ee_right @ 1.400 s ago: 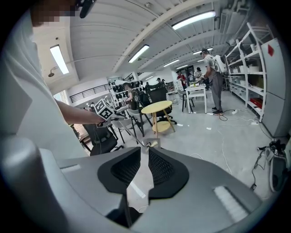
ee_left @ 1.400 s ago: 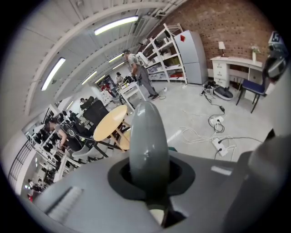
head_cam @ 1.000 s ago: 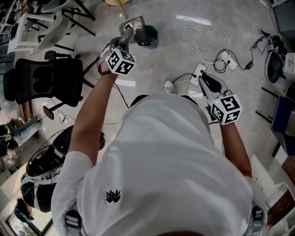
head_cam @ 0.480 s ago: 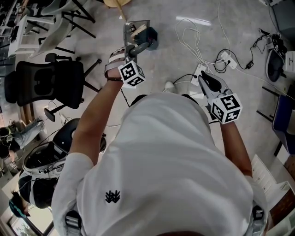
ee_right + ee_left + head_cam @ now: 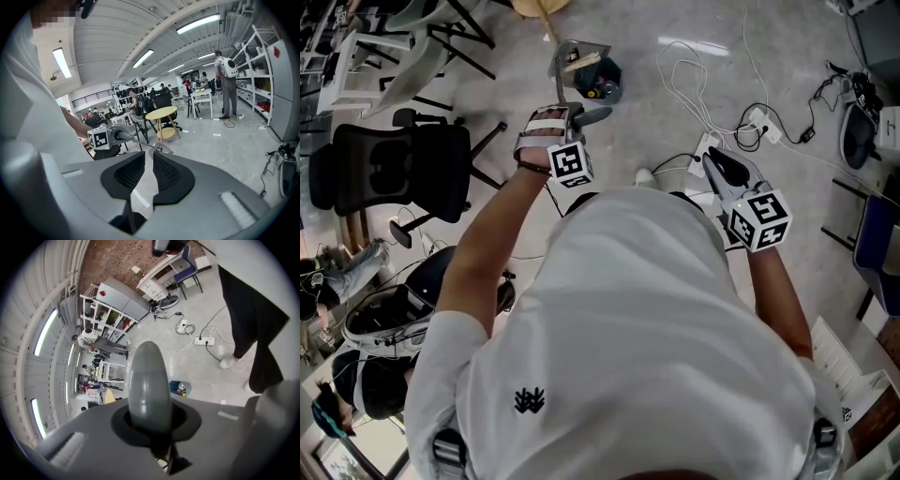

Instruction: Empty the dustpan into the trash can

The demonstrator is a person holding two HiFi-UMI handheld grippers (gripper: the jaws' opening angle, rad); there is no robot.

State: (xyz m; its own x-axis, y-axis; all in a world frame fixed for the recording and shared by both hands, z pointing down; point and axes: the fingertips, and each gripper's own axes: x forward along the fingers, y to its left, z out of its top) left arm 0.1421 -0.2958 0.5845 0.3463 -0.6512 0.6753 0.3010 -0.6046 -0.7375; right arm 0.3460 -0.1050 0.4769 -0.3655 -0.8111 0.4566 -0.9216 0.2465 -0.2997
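My left gripper (image 5: 577, 116) clamps the dustpan (image 5: 575, 54) by its handle (image 5: 147, 380), pan at the trash can (image 5: 602, 79) rim. Bare floor (image 5: 642, 112) surrounds the can, cables (image 5: 692, 64) nearby. My right gripper (image 5: 719, 161) is nearly closed, empty.

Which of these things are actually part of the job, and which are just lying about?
Part of the job:
- dustpan, held by its handle in the left hand-held gripper
- small dark trash can

Just lying about:
- black office chair
- white cables and power strip
- right hand-held gripper, holding nothing
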